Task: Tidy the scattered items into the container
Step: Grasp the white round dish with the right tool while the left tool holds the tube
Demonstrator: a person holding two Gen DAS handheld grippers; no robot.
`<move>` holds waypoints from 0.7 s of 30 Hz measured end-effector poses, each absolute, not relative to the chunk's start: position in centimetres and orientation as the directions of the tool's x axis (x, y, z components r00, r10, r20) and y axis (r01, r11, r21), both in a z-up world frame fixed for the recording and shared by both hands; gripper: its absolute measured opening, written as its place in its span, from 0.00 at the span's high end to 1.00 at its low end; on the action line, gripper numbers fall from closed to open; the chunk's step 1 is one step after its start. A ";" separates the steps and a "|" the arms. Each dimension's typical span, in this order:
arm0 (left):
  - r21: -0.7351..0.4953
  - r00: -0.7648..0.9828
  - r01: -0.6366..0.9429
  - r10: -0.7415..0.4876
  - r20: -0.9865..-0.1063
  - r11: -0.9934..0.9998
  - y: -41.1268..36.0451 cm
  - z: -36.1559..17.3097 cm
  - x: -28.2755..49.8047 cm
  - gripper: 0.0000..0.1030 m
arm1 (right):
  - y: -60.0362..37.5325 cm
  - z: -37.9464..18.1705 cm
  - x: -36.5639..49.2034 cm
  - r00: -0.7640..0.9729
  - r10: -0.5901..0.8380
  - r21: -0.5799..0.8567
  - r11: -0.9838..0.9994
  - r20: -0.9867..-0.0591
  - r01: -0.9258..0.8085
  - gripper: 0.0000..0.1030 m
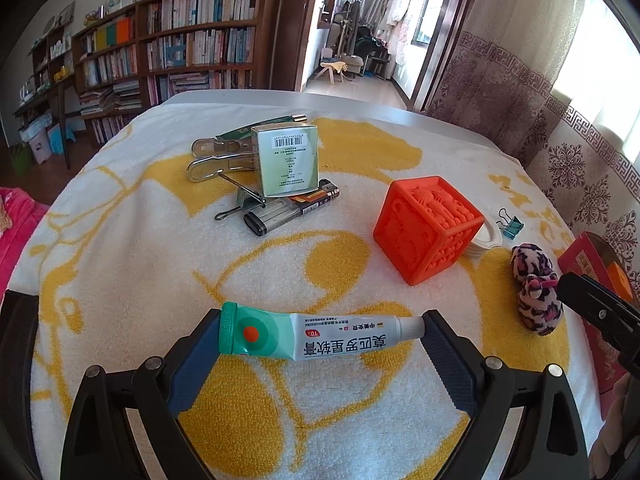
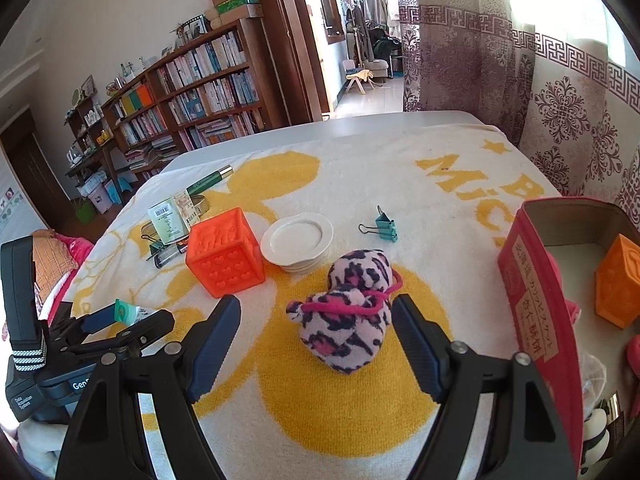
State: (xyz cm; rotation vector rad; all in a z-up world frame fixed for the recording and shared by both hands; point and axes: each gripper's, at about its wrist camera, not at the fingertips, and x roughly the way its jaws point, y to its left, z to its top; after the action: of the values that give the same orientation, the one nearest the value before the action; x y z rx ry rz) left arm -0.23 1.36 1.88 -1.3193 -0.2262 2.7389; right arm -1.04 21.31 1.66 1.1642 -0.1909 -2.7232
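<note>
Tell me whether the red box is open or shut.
Open. The red box has no lid on top, and the right wrist view looks straight into it, where an orange cube sits on its floor.

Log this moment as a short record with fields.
left claw: shut on ointment tube, end to end
right claw: open, astride leopard-print scrunchie, not pressing
container: red box, at right, orange cube inside
still on towel: orange block, plates, binder clip
</note>
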 end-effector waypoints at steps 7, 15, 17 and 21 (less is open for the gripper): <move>-0.177 -0.637 -0.033 0.157 -0.755 -0.984 1.5 2.4 0.3 0.05 | 22.3 1.4 -4.9 -0.632 -0.180 0.190 -0.980 -0.754 0.052 0.21; -0.181 -0.650 -0.033 0.158 -0.743 -0.983 1.4 2.8 0.5 0.05 | 20.0 0.2 -7.6 -0.585 -0.141 0.096 -0.990 -0.799 0.107 0.21; -0.183 -0.649 -0.032 0.160 -0.744 -0.983 1.3 2.8 0.5 0.05 | 19.4 -0.2 -8.4 -0.569 -0.108 0.059 -0.993 -0.815 0.103 0.21; -0.192 -0.648 -0.023 0.161 -0.744 -0.981 1.1 2.8 0.4 0.05 | 18.2 -0.6 -9.5 -0.552 -0.126 0.050 -0.987 -0.825 0.151 0.21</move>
State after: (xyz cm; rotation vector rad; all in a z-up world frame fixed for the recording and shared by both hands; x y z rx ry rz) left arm 0.35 1.06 2.77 -1.2674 -0.2526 2.7513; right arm -9.54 18.16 -0.64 1.3977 0.0402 -2.6362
